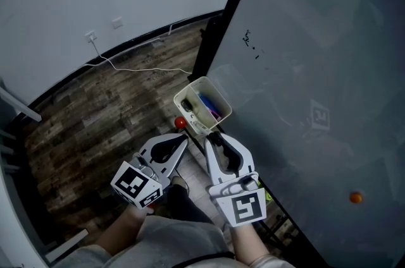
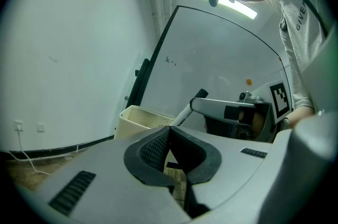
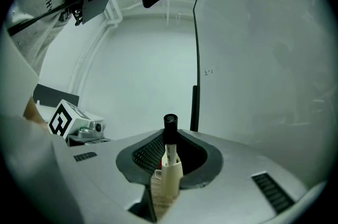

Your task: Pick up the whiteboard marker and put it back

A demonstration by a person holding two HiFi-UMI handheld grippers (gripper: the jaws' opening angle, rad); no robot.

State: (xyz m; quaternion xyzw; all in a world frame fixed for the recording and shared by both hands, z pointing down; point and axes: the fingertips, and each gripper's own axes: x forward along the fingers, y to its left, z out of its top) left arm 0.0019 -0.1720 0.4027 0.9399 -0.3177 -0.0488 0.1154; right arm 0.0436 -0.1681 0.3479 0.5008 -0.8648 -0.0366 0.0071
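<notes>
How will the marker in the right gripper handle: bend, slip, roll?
Probably stiff and light: the marker stands straight in the right gripper, held by its barrel alone. Its smooth round barrel may slide or twist in that grip. Set loose on a flat surface it would likely roll; the holder should stop that.

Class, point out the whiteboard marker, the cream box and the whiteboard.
whiteboard marker (image 3: 170, 123): right gripper view, its black cap.
cream box (image 2: 135, 122): left gripper view, its front wall.
whiteboard (image 1: 316, 39): head view, its bare surface.
</notes>
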